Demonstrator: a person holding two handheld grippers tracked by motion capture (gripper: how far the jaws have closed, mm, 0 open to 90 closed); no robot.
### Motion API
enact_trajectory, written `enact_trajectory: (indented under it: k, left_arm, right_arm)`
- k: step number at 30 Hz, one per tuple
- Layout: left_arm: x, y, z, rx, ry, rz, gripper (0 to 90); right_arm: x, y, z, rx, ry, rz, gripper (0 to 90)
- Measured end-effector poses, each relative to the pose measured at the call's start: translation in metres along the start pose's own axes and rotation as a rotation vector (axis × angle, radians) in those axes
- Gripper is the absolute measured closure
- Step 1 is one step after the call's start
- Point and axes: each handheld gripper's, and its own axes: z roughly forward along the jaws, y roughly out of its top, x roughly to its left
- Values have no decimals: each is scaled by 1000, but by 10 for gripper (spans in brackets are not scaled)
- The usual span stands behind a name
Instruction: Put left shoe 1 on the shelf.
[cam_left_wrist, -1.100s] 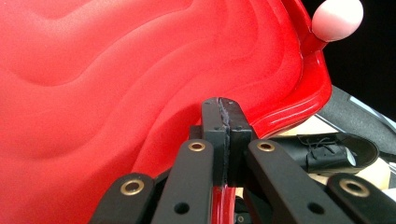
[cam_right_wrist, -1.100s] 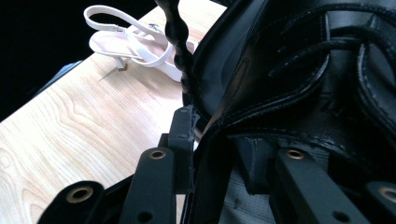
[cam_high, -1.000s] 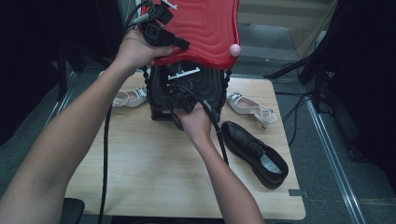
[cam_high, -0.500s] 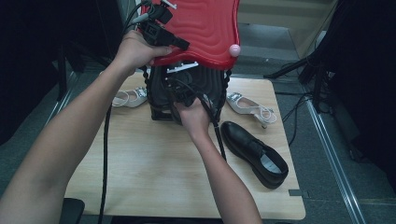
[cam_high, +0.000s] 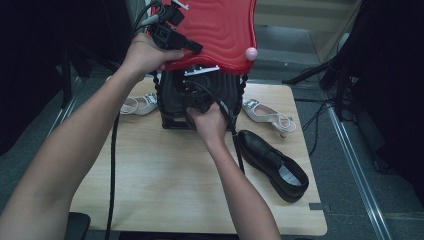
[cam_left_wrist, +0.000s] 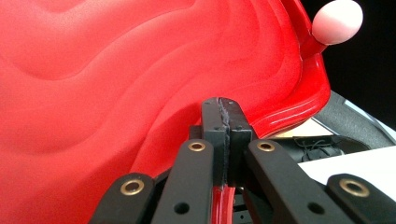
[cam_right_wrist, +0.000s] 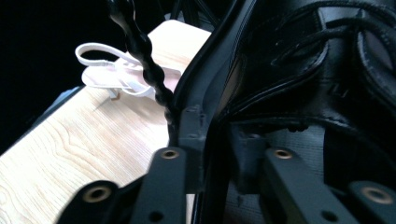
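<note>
Left gripper (cam_left_wrist: 223, 140), raised on an outstretched forearm, pinches the red lid's (cam_high: 220, 30) edge, holding it tilted up. Right gripper (cam_right_wrist: 219, 140), jaws just opening, straddles the black box's (cam_high: 172, 102) rim; a black shoe (cam_right_wrist: 327, 60) sits inside. Another black shoe (cam_high: 272, 162) lies right of that hand, near the table (cam_high: 165, 175) edge; white sandals (cam_high: 267, 112) flank the box.

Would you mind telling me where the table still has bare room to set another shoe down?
The widest bare patch of the table is the near-left wood, bordered by the black box behind it, the right forearm and the front edge. A narrow strip lies in front of the black shoe. The far edge is crowded: white sandals flank the box.
</note>
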Motion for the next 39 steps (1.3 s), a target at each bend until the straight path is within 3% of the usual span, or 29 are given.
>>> enact_trajectory:
  k: [3, 6, 10, 11, 18, 21, 23, 26, 28, 32, 36, 39]
  left_arm:
    - [0, 0, 0, -1, 1, 1, 900]
    - [0, 0, 0, -2, 4, 8, 900]
    - [0, 0, 0, 0, 6, 4, 900]
    - [0, 0, 0, 0, 6, 3, 900]
    - [0, 1, 0, 4, 6, -13, 900]
    - [0, 1, 0, 6, 8, -11, 900]
    - [1, 1, 0, 4, 7, -11, 900]
    - [0, 1, 0, 4, 9, -7, 900]
    - [0, 0, -1, 1, 13, -4, 900]
    - [-1, 0, -1, -1, 14, -1, 900]
    - [-1, -1, -1, -5, 13, 1, 900]
    - [-1, -2, -1, -5, 15, -1, 900]
  right_arm:
    - [0, 0, -1, -1, 1, -11, 739]
    - [-3, -1, -4, 14, 17, 30, 709]
    - [-3, -4, -10, 17, 42, 31, 696]
    - [0, -8, -18, -3, 55, 23, 698]
    - [5, -18, -39, 4, 102, 5, 705]
    - [8, -25, -50, 19, 136, 1, 758]
    - [9, -39, -60, 32, 163, -5, 852]
    - [10, -52, -65, 42, 169, -15, 893]
    - [9, -62, -67, 38, 141, -35, 900]
    - [4, -76, -67, 50, 152, -27, 900]
    - [-7, -96, -65, 54, 114, -69, 900]
    - [-17, -102, -58, 68, 82, -63, 900]
